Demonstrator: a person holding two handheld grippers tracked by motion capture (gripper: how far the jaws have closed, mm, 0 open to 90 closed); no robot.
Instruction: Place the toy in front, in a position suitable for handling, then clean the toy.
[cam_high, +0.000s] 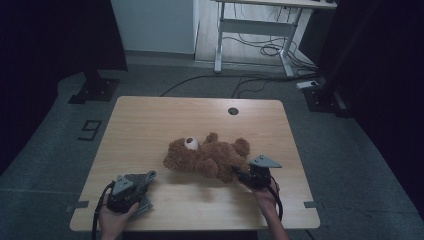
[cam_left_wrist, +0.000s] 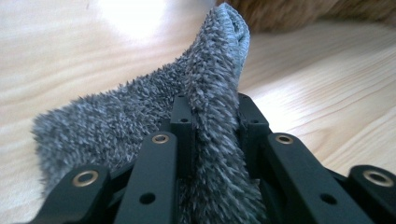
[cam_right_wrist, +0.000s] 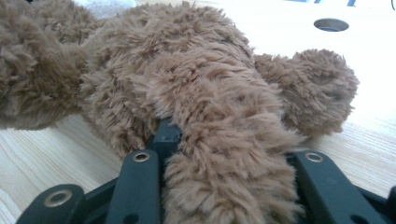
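Wooden table (cam_high: 150, 120): hand-held grippers clamp grey cloth (cam_left_wrist: 210, 93) and teddy bear (cam_high: 205, 156).

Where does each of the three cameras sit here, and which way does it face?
High view: above the person's side, looking forward and down on the table; both hands show.
Left gripper view: on the left claw, looking along its black jaws, shut on a grey fuzzy cloth.
Right gripper view: on the right claw, looking along its jaws, shut on the brown teddy bear.
Shared: all three show the bear and the tabletop.
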